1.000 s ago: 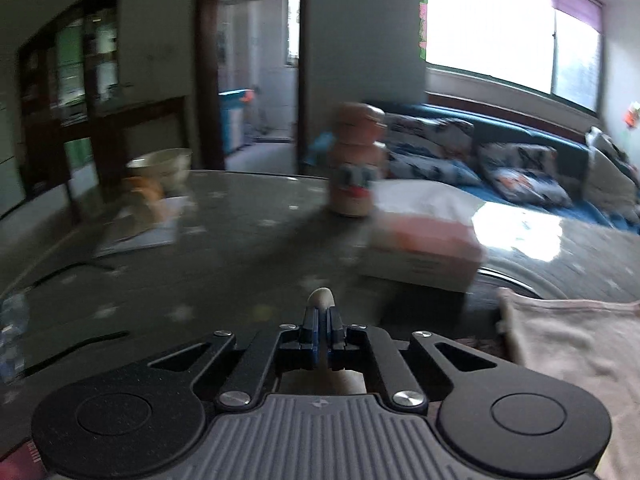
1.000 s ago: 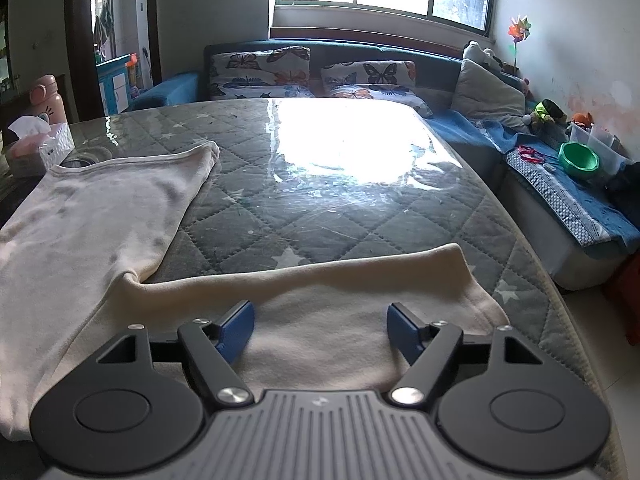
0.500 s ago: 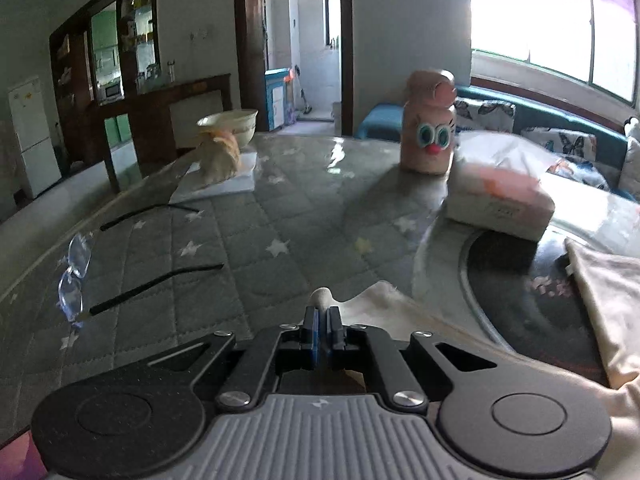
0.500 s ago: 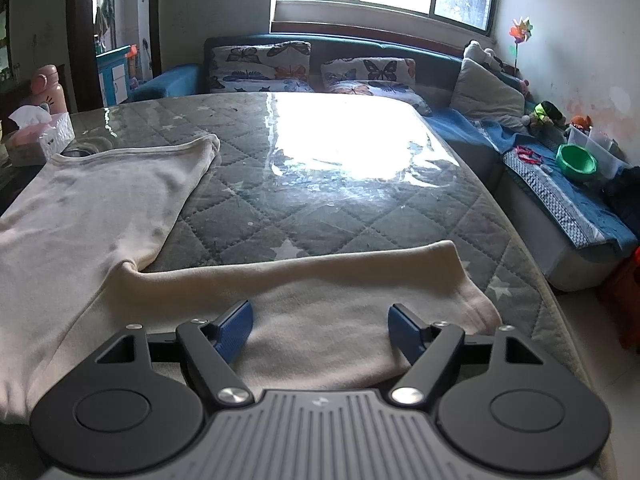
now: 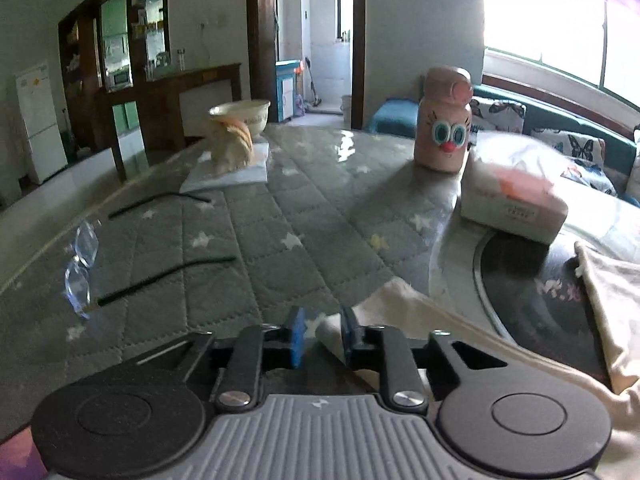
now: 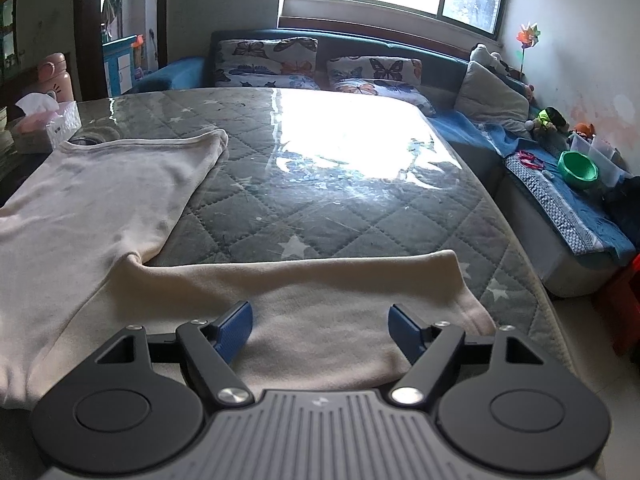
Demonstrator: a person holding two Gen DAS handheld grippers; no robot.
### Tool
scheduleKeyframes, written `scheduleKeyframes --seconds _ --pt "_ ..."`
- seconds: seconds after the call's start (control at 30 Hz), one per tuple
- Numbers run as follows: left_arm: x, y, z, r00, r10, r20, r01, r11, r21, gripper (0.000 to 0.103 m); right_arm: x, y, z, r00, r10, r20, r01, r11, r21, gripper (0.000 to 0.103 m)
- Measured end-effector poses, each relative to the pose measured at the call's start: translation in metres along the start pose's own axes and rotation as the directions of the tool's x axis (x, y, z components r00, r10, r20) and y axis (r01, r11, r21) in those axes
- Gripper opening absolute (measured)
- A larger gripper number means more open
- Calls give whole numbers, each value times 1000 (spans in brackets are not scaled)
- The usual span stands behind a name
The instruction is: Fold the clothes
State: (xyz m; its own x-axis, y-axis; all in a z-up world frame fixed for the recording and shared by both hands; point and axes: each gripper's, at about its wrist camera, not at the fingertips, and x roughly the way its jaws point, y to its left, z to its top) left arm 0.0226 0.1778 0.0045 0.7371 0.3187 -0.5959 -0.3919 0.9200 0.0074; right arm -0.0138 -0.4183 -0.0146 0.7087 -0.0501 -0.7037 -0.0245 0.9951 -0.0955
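- Cream garment lies spread flat on the quilted table under its glossy clear cover; one sleeve stretches across in front of the right gripper, the other sleeve end lies at the left gripper.
- Left gripper: jaws have just been opening — a narrow gap now, the sleeve's tip lying between the blue pads, apparently no longer pinched.
- Right gripper: jaws spread wide above its sleeve, nothing between them.
- Risk: the released sleeve may not be lying flat; if the tip curls or drags as the left gripper leaves, the later fold would come out crooked.
- Risk: the cover looks slick — a one-sided pull could slide the whole garment rather than fold it.
- Risk: eyeglasses lie just left of the left gripper; a sideways swing could knock them.
- Containers: tissue box holds tissues, one sticking up; pink bottle is capped, contents not visible; the bowl interior is hidden; the green bowl on the side bench looks empty.
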Motion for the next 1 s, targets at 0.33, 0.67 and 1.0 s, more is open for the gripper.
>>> scheduleKeyframes --seconds 0.33,0.67,1.0 --pt "3 -50 -2 991 -129 -32 132 979 152 23 -1 0 -1 1000 1 -1 -1 1000 3 77" --pt "28 -52 -4 999 -21 -36 27 984 175 26 0 -1 -2 1000 1 0 -1 1000 8 80" --pt "15 -41 -7 1000 24 -2 -23 985 170 25 -6 -2 -1 1000 3 15 -3 1000 9 80"
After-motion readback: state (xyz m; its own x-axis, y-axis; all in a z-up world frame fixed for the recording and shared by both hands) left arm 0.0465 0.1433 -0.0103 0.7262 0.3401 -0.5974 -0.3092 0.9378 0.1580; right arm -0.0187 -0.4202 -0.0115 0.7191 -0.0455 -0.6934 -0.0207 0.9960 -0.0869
